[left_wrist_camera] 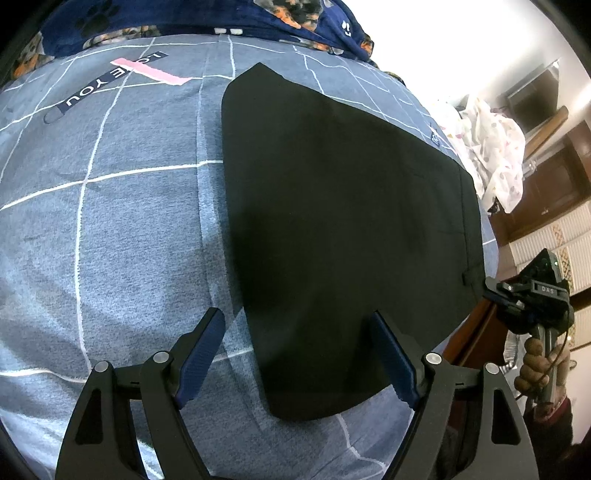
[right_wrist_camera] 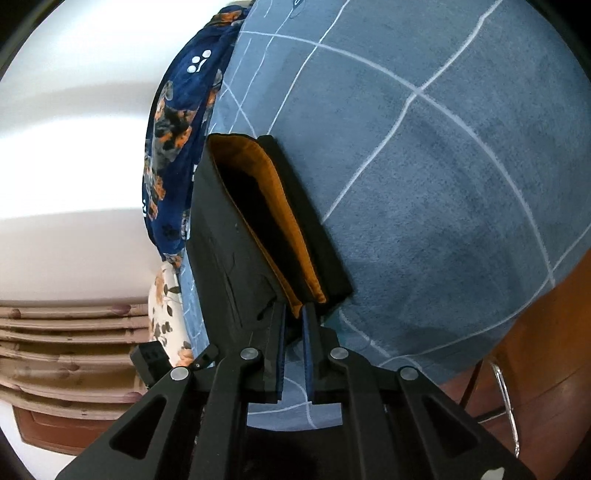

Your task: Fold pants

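Observation:
Black pants (left_wrist_camera: 332,221) lie flat on a blue-grey checked bed sheet (left_wrist_camera: 110,229). My left gripper (left_wrist_camera: 299,332) is open just above the pants' near edge, with the fabric's left edge running between its fingers. My right gripper (right_wrist_camera: 293,314) is shut on the pants' waistband corner (right_wrist_camera: 299,308), where the orange-brown lining (right_wrist_camera: 284,218) shows in the open waist. The right gripper also shows in the left wrist view (left_wrist_camera: 491,295), at the pants' right edge by a belt loop.
A dark blue patterned blanket (left_wrist_camera: 207,18) lies bunched at the far edge of the bed. A white floral cloth (left_wrist_camera: 495,155) lies at the far right. Pink tape (left_wrist_camera: 151,72) crosses a "LOVE YOU" print. Wooden furniture (right_wrist_camera: 546,332) stands beside the bed.

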A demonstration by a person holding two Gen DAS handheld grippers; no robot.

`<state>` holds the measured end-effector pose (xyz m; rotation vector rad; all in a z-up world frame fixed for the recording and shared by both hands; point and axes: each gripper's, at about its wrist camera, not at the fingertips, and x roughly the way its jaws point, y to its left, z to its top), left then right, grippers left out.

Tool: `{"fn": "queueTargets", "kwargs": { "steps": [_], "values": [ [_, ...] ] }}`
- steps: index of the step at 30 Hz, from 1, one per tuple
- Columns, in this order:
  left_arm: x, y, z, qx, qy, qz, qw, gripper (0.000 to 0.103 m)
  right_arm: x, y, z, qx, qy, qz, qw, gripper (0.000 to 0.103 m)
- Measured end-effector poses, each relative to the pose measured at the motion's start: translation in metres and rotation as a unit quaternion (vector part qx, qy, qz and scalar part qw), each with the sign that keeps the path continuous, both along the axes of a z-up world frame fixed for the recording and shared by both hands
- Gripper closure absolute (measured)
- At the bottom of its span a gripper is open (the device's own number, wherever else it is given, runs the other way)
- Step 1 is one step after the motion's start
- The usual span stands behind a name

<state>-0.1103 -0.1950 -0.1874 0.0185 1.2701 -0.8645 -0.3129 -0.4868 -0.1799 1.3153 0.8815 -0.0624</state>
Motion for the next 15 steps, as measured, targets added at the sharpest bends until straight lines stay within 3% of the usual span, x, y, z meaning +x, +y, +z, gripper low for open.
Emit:
{"fn": "queueTargets", "kwargs": {
  "steps": [7,15],
  "values": [
    [-0.006,-0.004,-0.001,0.008,-0.014,-0.010,0.9998,0.018,0.011,-0.004,-0.005,0.005,0.042,0.017,0.999,0.098],
    [-0.005,-0.004,-0.001,0.005,-0.012,-0.009,0.9999,0.018,0.043,0.003,0.021,-0.095,0.110,0.097,0.985,0.096]
  ]
}}
